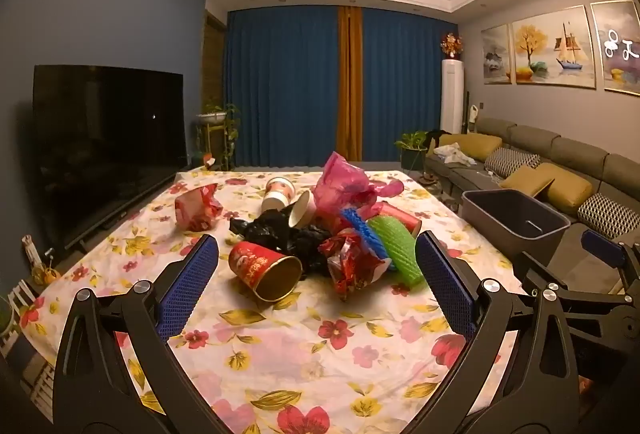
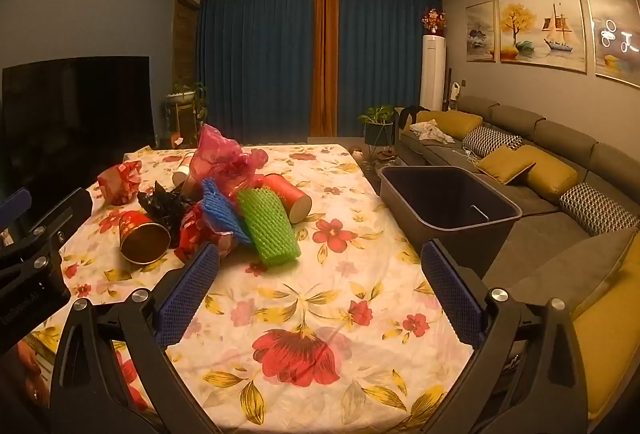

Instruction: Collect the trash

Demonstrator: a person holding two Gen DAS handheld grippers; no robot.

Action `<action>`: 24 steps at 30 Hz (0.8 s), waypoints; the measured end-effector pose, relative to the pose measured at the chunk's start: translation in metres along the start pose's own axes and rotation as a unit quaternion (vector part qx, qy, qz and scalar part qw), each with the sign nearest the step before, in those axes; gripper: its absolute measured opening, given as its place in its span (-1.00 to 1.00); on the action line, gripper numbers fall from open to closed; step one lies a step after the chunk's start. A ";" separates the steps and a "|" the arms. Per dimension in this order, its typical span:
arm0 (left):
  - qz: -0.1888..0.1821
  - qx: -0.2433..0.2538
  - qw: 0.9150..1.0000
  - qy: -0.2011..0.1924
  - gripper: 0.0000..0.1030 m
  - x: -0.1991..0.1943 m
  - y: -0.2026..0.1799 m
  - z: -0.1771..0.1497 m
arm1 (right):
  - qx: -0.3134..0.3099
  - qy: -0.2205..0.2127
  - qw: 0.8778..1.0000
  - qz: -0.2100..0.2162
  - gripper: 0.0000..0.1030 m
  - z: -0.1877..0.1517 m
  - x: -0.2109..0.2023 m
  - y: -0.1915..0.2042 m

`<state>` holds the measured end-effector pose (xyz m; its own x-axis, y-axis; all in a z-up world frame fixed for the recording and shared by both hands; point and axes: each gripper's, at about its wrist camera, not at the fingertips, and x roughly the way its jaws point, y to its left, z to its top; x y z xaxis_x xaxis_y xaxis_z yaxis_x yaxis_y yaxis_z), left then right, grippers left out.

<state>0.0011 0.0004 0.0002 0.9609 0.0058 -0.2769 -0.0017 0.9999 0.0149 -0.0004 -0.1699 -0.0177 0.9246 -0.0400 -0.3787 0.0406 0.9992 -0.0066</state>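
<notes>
In the left wrist view the left gripper (image 1: 316,282) gapes wide and empty, the trash pile (image 1: 320,234) mid-frame on the floral tablecloth (image 1: 320,362), while in the right wrist view the right gripper (image 2: 320,290) stands equally wide and empty, trash left of centre, grey bin (image 2: 448,202) centre-right.

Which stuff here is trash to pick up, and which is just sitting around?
For the job:
red paper cup
green foam net
blue foam net
black bag
pink bag
grey bin

Just there:
television
sofa cushions
potted plant
</notes>
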 end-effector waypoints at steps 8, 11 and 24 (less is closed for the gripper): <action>-0.003 -0.006 1.000 -0.006 0.89 -0.001 0.005 -0.004 | -0.002 0.002 1.000 0.002 0.90 0.000 0.000 0.001; -0.005 -0.007 1.000 -0.006 0.89 -0.002 0.006 -0.004 | 0.002 -0.003 1.000 0.001 0.90 0.000 -0.002 -0.002; -0.006 -0.011 1.000 -0.002 0.89 -0.005 0.002 -0.004 | 0.004 -0.004 1.000 -0.001 0.90 0.002 -0.004 -0.002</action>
<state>-0.0049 0.0028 -0.0025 0.9617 -0.0058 -0.2741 0.0033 0.9999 -0.0095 -0.0032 -0.1720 -0.0143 0.9278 -0.0420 -0.3708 0.0453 0.9990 0.0003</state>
